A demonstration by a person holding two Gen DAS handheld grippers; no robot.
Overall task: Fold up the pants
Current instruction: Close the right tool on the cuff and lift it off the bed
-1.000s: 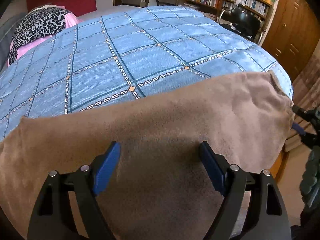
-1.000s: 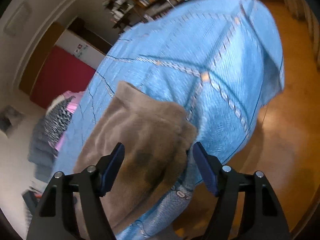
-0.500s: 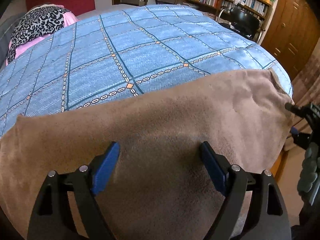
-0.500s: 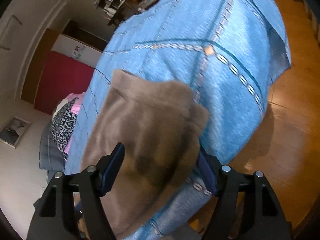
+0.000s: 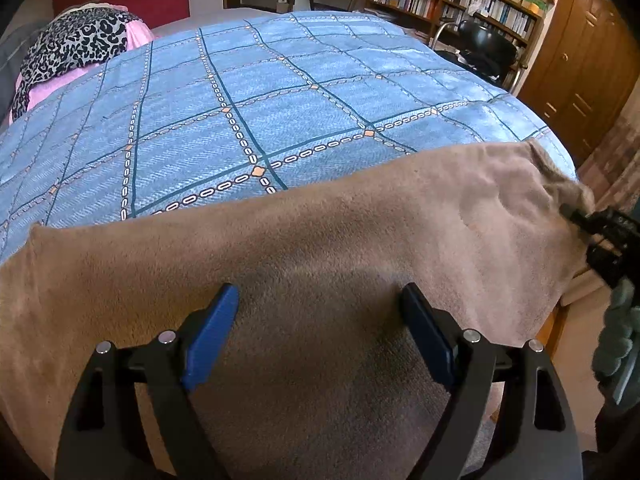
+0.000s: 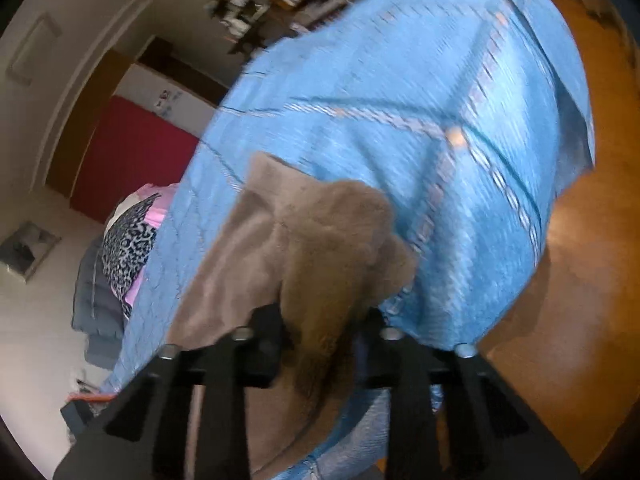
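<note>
Pants (image 5: 320,248) lie lengthwise along near bed (image 5: 280,112) edge.

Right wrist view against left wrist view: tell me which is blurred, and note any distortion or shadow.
Right wrist view: motion-smeared across the blue bedspread and brown pants, whose bunched fabric is dark where the right tool pinches it. Left wrist view: sharp, fisheye bulging the bedspread's grid, a soft shadow on the pants between the left tool's open fingers.
</note>
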